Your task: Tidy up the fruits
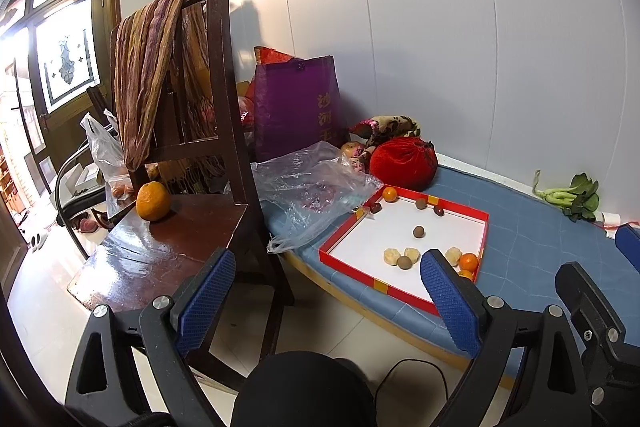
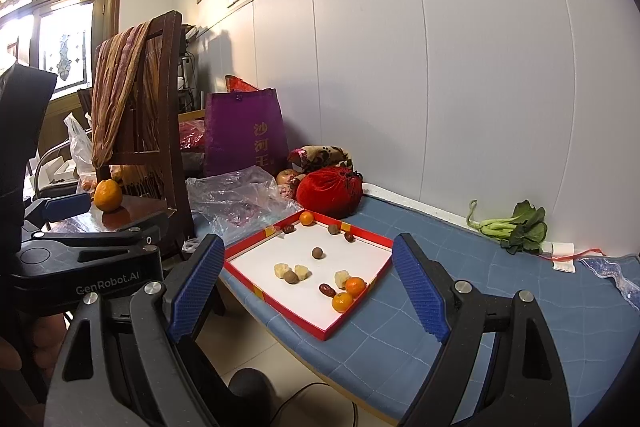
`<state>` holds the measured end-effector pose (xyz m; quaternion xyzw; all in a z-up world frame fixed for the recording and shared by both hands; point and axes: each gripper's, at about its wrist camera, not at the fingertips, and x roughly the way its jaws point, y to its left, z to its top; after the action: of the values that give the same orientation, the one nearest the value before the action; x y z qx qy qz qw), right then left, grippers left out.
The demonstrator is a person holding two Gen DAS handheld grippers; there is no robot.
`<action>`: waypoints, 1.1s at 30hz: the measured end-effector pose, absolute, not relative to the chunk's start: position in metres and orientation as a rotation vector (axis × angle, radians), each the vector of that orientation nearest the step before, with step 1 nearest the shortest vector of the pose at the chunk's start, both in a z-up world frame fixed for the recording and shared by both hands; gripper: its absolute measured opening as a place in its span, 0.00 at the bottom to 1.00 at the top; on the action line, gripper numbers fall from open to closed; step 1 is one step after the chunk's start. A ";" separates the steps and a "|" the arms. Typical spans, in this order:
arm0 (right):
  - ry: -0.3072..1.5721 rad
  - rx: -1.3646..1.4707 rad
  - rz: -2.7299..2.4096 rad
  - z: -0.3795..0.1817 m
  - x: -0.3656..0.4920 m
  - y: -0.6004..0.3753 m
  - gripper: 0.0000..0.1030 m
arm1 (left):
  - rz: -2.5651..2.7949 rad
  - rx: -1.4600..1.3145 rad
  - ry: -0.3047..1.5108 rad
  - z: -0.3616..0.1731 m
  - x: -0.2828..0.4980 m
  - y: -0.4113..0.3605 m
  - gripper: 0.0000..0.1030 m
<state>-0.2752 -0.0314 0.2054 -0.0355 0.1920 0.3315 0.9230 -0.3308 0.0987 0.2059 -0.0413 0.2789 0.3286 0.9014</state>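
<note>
A red-rimmed white tray (image 1: 400, 293) (image 2: 280, 301) lies on the blue quilted table. In it are small oranges (image 2: 355, 286), brown round fruits (image 2: 317, 253), pale peeled pieces (image 2: 302, 271) and dark dates (image 2: 327, 290). A larger orange (image 1: 153, 201) (image 2: 107, 195) sits alone on the wooden chair seat. My left gripper (image 1: 326, 283) is open and empty, held before the gap between chair and table. My right gripper (image 2: 306, 279) is open and empty, framing the tray from the near side. The left gripper also shows in the right wrist view (image 2: 92, 227).
A dark wooden chair (image 1: 216, 115) with a striped scarf stands left of the table. A clear plastic bag (image 1: 308, 187), a purple bag (image 1: 298, 107), a red pouch (image 1: 402, 163) and an apple (image 2: 287, 175) lie behind the tray. Green vegetables (image 2: 516, 227) lie by the wall.
</note>
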 end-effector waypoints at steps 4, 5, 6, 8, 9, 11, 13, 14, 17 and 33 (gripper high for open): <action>0.393 -0.072 0.681 0.205 -0.275 -0.031 0.84 | 0.679 -0.086 0.576 0.206 -0.330 0.099 0.92; 0.393 -0.073 0.682 0.205 -0.275 -0.031 0.84 | 0.678 -0.086 0.578 0.206 -0.330 0.099 0.92; 0.392 -0.074 0.682 0.205 -0.275 -0.031 0.84 | 0.679 -0.087 0.579 0.206 -0.330 0.100 0.92; 0.392 -0.076 0.681 0.205 -0.276 -0.031 0.84 | 0.678 -0.087 0.578 0.207 -0.330 0.100 0.92; 0.391 -0.076 0.681 0.205 -0.276 -0.031 0.84 | 0.678 -0.088 0.578 0.207 -0.330 0.101 0.92; 0.392 -0.076 0.682 0.205 -0.276 -0.031 0.84 | 0.680 -0.087 0.576 0.207 -0.330 0.101 0.92; 0.391 -0.075 0.681 0.205 -0.276 -0.031 0.84 | 0.680 -0.088 0.576 0.207 -0.330 0.100 0.92; 0.390 -0.075 0.681 0.205 -0.276 -0.031 0.84 | 0.682 -0.088 0.576 0.207 -0.330 0.100 0.92; 0.387 -0.075 0.681 0.207 -0.277 -0.032 0.84 | 0.683 -0.088 0.575 0.208 -0.331 0.100 0.92; 0.384 -0.073 0.684 0.207 -0.278 -0.033 0.84 | 0.689 -0.093 0.569 0.211 -0.331 0.098 0.92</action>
<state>-0.2776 -0.0328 0.2073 -0.0354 0.1871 0.3332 0.9234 -0.3314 0.0977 0.2106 -0.0451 0.2749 0.3331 0.9008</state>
